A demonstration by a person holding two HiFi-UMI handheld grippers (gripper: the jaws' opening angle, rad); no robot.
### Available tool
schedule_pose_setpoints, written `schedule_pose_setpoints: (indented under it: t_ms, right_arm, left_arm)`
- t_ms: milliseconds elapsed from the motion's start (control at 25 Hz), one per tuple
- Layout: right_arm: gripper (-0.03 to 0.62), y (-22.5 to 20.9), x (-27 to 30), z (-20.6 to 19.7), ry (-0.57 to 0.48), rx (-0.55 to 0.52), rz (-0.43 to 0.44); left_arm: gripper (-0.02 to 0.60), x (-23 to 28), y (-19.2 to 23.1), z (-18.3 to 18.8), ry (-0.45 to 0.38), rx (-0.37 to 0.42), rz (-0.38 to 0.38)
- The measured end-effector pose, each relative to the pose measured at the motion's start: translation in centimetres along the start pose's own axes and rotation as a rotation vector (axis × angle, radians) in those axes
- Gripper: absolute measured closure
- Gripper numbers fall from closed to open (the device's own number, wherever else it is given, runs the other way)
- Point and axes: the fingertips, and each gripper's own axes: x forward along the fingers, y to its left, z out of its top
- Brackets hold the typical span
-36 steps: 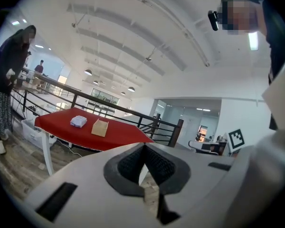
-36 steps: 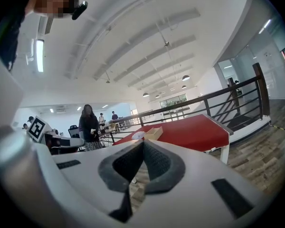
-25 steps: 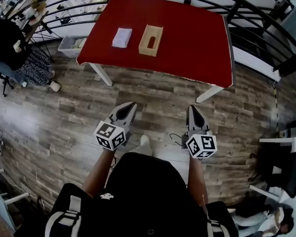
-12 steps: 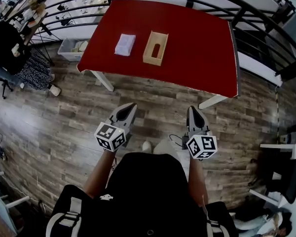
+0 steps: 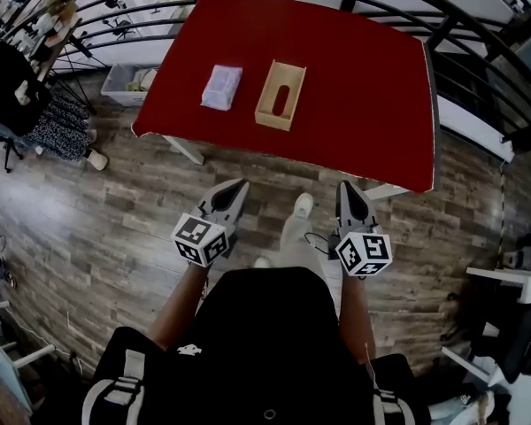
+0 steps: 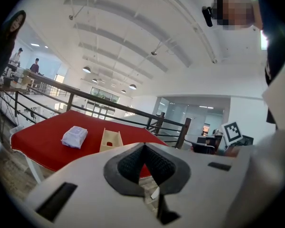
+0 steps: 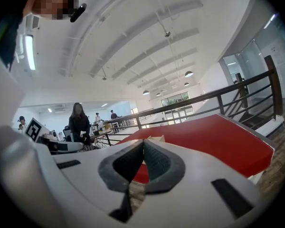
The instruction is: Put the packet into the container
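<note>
Nothing is done yet. The packet (image 5: 221, 88) lies on the red desk (image 5: 363, 78), just left of the container (image 5: 280, 95), not inside it. The left gripper (image 5: 236, 189) and the right gripper (image 5: 348, 190) are well apart from the container, above the floor (image 5: 97, 220). Their fingers (image 6: 126, 167) are pressed together and hold nothing. Reaching, grabbing and dropping in are all left to do.

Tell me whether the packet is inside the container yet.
Out. The white packet lies on the red table, beside the wooden container and apart from it.
</note>
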Motion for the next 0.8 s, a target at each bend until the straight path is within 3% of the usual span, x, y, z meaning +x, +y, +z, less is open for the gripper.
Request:
schedule_pose_setpoints:
  t_ms: [800]
  right_arm:
    - [0.574, -11.8, 21.2, 7.3, 0.047, -0.047, 0.123]
  left_arm:
    - [0.575, 22.2, 8.3, 8.1, 0.002, -0.022, 0.073]
